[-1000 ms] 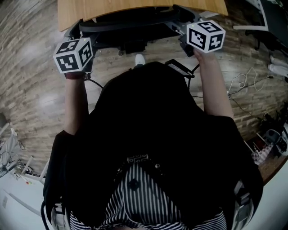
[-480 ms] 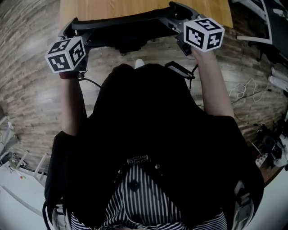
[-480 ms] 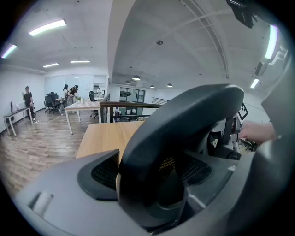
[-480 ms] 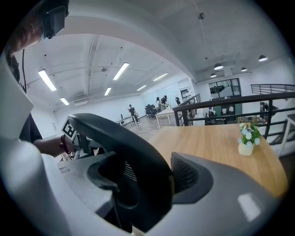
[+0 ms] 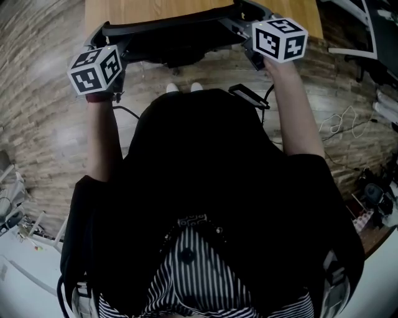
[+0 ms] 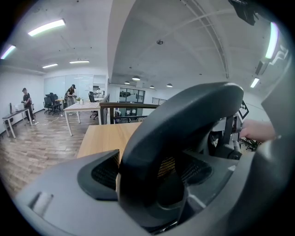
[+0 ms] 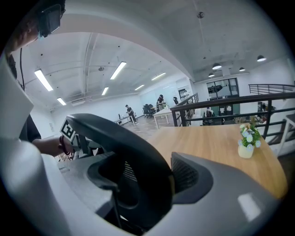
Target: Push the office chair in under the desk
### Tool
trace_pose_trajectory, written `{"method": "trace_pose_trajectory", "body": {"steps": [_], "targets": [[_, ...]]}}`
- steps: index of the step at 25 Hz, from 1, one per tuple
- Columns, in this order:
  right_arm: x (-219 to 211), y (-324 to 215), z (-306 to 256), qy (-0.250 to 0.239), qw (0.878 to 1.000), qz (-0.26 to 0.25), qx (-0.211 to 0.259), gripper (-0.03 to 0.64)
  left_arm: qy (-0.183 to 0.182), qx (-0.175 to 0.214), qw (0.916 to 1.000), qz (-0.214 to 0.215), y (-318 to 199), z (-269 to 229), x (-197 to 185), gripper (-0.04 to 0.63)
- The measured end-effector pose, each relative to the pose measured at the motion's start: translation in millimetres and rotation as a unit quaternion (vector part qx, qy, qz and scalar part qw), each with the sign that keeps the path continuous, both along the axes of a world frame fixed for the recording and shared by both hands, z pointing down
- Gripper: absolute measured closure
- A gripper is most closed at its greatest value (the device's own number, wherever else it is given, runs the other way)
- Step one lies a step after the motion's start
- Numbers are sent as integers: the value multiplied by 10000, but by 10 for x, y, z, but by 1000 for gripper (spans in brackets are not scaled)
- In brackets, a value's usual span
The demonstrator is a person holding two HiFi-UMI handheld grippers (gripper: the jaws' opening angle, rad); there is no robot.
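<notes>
The black office chair (image 5: 168, 28) stands at the top of the head view, its curved backrest rim against the edge of the wooden desk (image 5: 155, 9). My left gripper (image 5: 104, 45) clasps the left end of that rim and my right gripper (image 5: 247, 32) clasps the right end. In the left gripper view the chair's dark rim (image 6: 184, 124) runs between the grey jaws of the left gripper (image 6: 166, 182), with the desk top (image 6: 103, 138) behind. In the right gripper view the rim (image 7: 124, 143) fills the gap of the right gripper (image 7: 138, 186).
A small pot of flowers (image 7: 246, 142) stands on the desk's far right. Loose cables (image 5: 339, 121) lie on the wood floor to the right, and white clutter (image 5: 15, 217) sits at the lower left. People (image 6: 71, 94) stand by distant tables.
Both grippers and the chair back have moved forward toward the desk. The chair's rim now overlaps the desk edge more. A second shoe tip shows below the chair.
</notes>
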State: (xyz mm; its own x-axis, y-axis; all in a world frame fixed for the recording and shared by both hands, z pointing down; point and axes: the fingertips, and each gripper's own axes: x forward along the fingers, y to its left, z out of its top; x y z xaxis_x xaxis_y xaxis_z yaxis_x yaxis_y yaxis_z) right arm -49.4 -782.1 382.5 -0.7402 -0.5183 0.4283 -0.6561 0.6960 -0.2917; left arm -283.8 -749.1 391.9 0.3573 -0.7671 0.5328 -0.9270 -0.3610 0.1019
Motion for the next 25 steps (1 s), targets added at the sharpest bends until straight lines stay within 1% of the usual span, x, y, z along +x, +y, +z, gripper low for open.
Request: {"method": "trace_pose_trajectory", "body": {"steps": [3,8,14,17,19,21,23,25], "targets": [[15,-39,15,-33,10000,13,-43,301,-2,29,10000,10,-58,4,8,209],[23,-110,52,17,9999,58,-107,301,47,190,9998,46,-142,39,8,206],[-101,-173,14,5,9999,150,-19,299,65,191,9998,76,-201,0,-124,206],[-140,-110,-56,-3,9998,184,103,298,59,260,9996,65,-135,-66,-174,204],[-88,-1,-84,60,9995,246,164,291,48,305,9995,25,-28,-101,-161,202],[-21,119,-123,106,9992,317,215,291,130,361,9993,-36,75,-153,-141,204],[0,208,-157,112,9990,375,228,291,295,427,9986,-94,133,-219,-159,209],[-14,324,-189,154,9989,393,226,291,464,507,9976,-52,230,-306,-163,218]]}}
